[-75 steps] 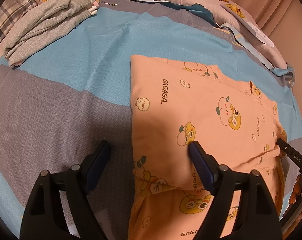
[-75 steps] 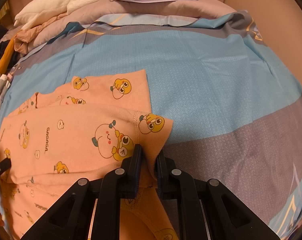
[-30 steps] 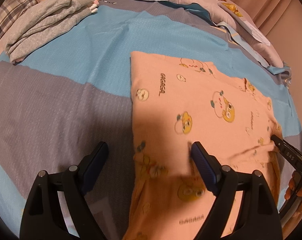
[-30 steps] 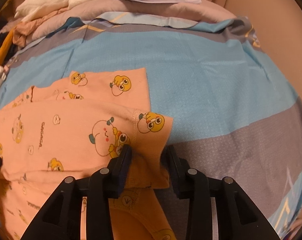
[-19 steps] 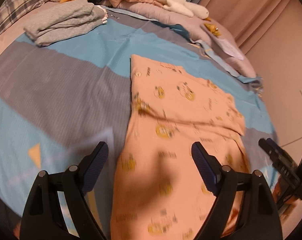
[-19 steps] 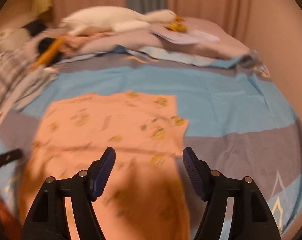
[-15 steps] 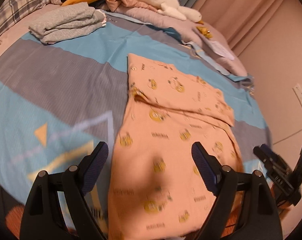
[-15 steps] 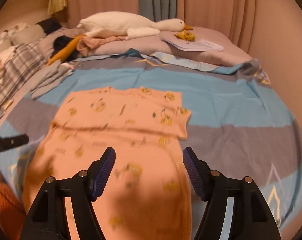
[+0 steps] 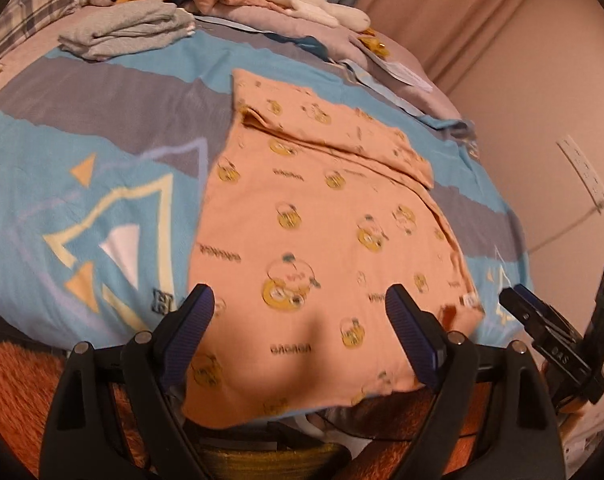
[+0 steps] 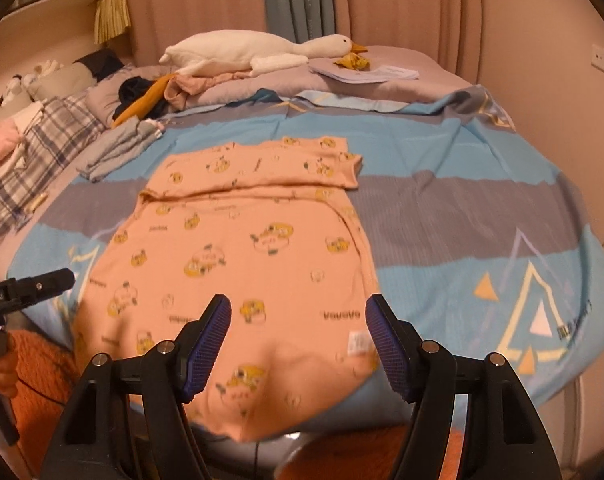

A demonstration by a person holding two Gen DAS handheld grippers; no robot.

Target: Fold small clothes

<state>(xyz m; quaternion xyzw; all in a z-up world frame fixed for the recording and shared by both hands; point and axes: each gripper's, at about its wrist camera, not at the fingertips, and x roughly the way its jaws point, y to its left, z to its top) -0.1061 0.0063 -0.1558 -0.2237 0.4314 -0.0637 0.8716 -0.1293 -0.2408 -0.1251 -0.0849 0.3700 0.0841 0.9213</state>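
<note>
Both grippers are now seen pulled back from the bed [image 10: 442,152], where half a second ago they were held closer over it; the shirt [image 10: 242,256] lies as it did then, spread flat on the blue and grey cover with its far part folded over toward the near side and its near hem hung over the bed's edge. The right gripper [image 10: 298,344], which 2.5 seconds ago was clamped on a fold of the shirt, is shown with its fingers spread wide and nothing between them. The left gripper [image 9: 298,328] is likewise held open and empty above the near hem, as in all earlier frames. Grey folded clothes [image 9: 130,30] are seen at the far left of the cover, well apart from the shirt, and a white plush goose [image 10: 258,54] is laid across the pillows beyond. The shirt's print is smeared by motion blur in both views, so its lettering is only partly legible. The near hem is partly blocked by the gripper bodies, and the orange rug [image 9: 18,396] below the bed is cut off by the lens rim.
</note>
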